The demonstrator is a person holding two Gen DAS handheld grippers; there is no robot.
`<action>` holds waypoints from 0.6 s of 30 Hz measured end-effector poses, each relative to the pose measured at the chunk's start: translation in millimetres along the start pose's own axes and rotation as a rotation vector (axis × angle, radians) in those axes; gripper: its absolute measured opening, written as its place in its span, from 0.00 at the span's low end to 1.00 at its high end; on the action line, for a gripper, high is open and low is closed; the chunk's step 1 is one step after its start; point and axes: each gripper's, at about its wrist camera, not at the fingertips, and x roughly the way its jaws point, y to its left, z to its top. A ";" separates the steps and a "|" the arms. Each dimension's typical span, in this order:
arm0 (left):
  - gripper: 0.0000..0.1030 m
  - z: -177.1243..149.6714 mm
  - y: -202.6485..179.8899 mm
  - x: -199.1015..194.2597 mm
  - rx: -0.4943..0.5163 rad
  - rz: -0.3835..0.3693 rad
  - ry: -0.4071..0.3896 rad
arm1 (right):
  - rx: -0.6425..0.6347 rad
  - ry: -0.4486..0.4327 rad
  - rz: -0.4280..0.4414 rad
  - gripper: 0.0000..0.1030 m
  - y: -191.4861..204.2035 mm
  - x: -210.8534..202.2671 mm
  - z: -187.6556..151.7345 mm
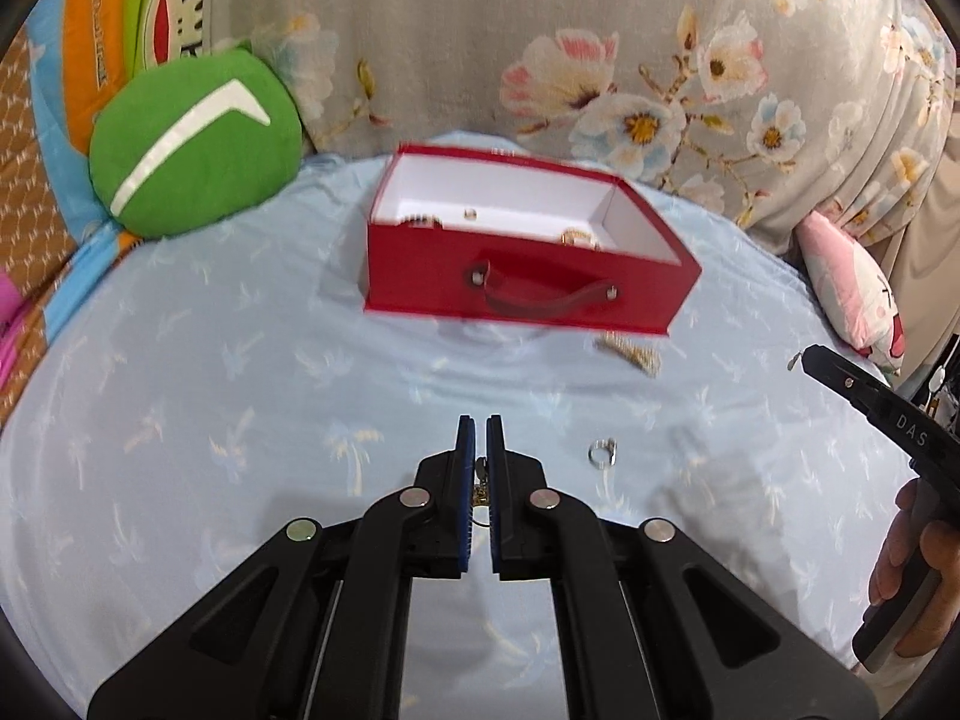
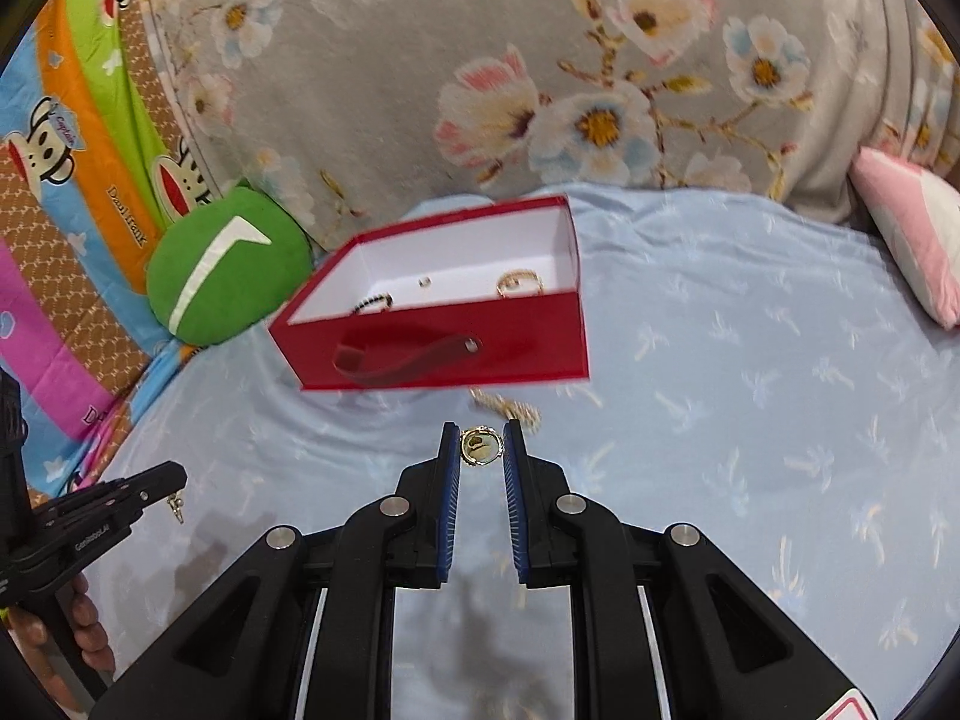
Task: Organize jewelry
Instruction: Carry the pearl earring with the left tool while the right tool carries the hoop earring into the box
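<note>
On a pale blue bed (image 1: pixel 240 360), the left gripper (image 1: pixel 480 444) has its fingers clamped on a small gold earring (image 1: pixel 480 489), while the right gripper (image 2: pixel 481 450) pinches a gold ring (image 2: pixel 480 446). The open red box (image 1: pixel 528 282) sits ahead holding several pieces; a gold chain (image 1: pixel 630 351) lies just before its front edge, a silver ring (image 1: pixel 602 452) nearer.

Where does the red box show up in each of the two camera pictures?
Left wrist view: the red box sits just above centre, handle facing the camera.
Right wrist view: red box left of centre, turned at an angle.
Shared landmark: the green cushion lies to its left in both.
</note>
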 end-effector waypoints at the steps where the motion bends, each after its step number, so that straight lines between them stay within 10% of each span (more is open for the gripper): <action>1: 0.03 7.4 0.8 -2.5 0.004 0.001 -0.016 | -0.007 -0.015 0.012 0.13 2.9 -0.3 9.7; 18: 0.03 170.9 -5.5 9.6 0.085 0.051 -0.267 | -0.126 -0.183 0.037 0.13 42.6 41.9 145.0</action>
